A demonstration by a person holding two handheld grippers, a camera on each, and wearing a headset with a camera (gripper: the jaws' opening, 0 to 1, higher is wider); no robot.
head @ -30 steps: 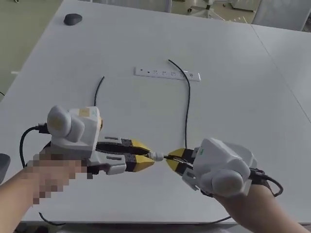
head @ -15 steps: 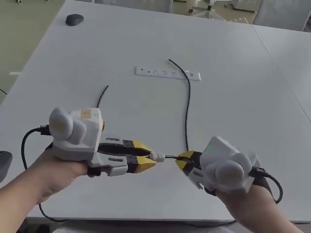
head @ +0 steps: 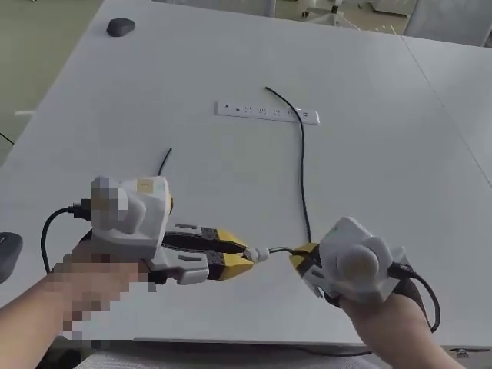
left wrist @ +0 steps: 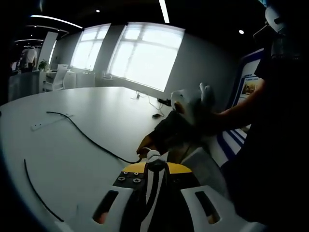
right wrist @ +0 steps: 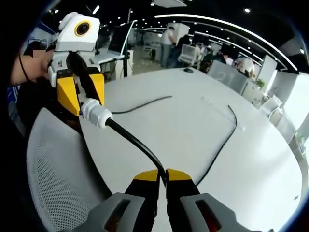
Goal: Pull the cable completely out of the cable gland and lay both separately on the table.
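Note:
A white cable gland sits in the yellow jaw tips of my left gripper, which is shut on it. A black cable leaves the gland, passes through my right gripper, then runs up the table toward the power strip. The right gripper is shut on the cable a short way from the gland. In the right gripper view, the gland and the cable lead down into my shut right gripper. In the left gripper view, the gland pokes out above my left gripper.
A white power strip lies across the middle of the white table. A short loose black cable piece rests left of centre. A dark mouse sits at the far left corner. The table's front edge runs just below both grippers.
The two grippers have drawn apart, and a longer stretch of cable now shows between the gland and the right gripper. The head camera has shifted a little.

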